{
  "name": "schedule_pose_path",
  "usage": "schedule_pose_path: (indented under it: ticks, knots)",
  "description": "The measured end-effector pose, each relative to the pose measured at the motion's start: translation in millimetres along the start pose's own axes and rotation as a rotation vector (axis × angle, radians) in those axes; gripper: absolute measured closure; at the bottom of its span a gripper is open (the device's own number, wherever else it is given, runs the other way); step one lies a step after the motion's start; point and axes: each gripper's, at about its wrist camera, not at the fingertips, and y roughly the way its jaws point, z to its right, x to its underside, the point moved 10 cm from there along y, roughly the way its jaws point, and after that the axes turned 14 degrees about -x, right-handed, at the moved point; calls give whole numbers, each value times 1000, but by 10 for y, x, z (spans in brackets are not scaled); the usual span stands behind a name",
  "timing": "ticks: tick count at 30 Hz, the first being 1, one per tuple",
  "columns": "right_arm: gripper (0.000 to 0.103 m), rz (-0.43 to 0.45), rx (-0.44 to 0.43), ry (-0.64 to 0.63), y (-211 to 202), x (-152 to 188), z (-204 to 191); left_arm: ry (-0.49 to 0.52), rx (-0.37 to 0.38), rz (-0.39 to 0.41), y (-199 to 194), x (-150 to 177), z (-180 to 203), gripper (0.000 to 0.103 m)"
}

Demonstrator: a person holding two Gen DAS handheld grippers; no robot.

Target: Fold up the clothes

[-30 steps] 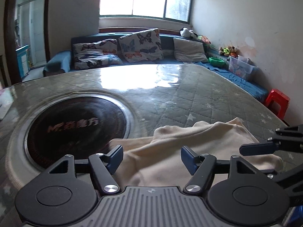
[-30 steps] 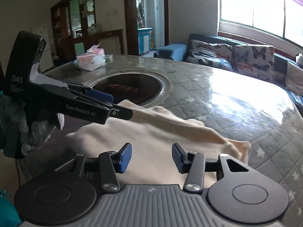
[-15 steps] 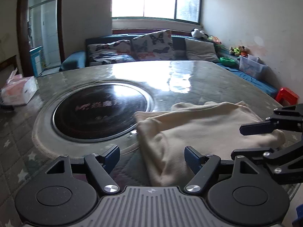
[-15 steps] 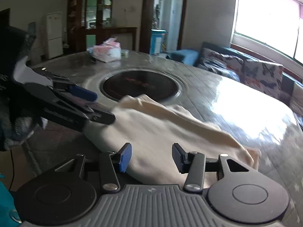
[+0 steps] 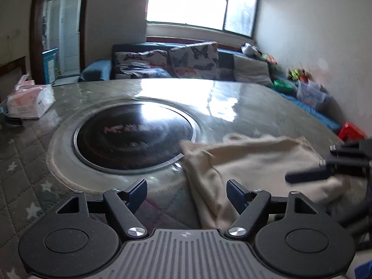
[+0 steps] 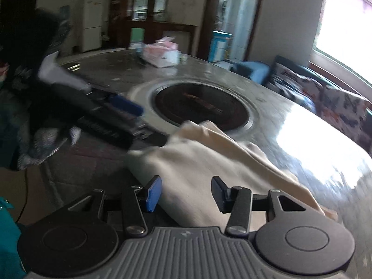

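**Both grippers empty over the cloth**

Fingers [image 5: 139, 191] of the left gripper [image 5: 187, 194] stand wide apart with nothing clamped, the cloth's [image 5: 251, 162] left edge lying below the gap; the right gripper [image 6: 187, 194] is half open over the cloth's middle, also empty; the cloth is a cream heap at lower right of the left view, just beside the dark disc [image 5: 134, 137] in the table [image 5: 232, 97]. To fold well, I judge each gripper should pinch a corner, lift evenly, keep the edge taut. Containers: a tissue box [image 5: 28, 102] at upper left, tissue showing; a clear bin [image 5: 310, 93] at right, contents unclear.

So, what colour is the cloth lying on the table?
The cloth is plain cream, with no pattern. It shows best in the left wrist view.
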Motion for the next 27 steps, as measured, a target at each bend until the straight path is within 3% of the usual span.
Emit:
schedule_pose_path:
  ticks: [7,13,14,18,27]
  knots:
    - [56,-63,-88,-148,263,-116,-381,-144,-2,-68,66,-28,-301,27]
    - [61,-115,-65,-209,446,-112,-449,-234,78,-129,82,27,-241,27]
    - [66,-121,-57,-214,468,-112,-450,-250,89,-141,93,29,-218,27]
    - [85,-92,-51,-151,424,-160,-353,-325,131,-196,152,41,-133,25]
    - [91,14,-110,26,135,-289,-146,-469,213,-302,250,-12,80,27]
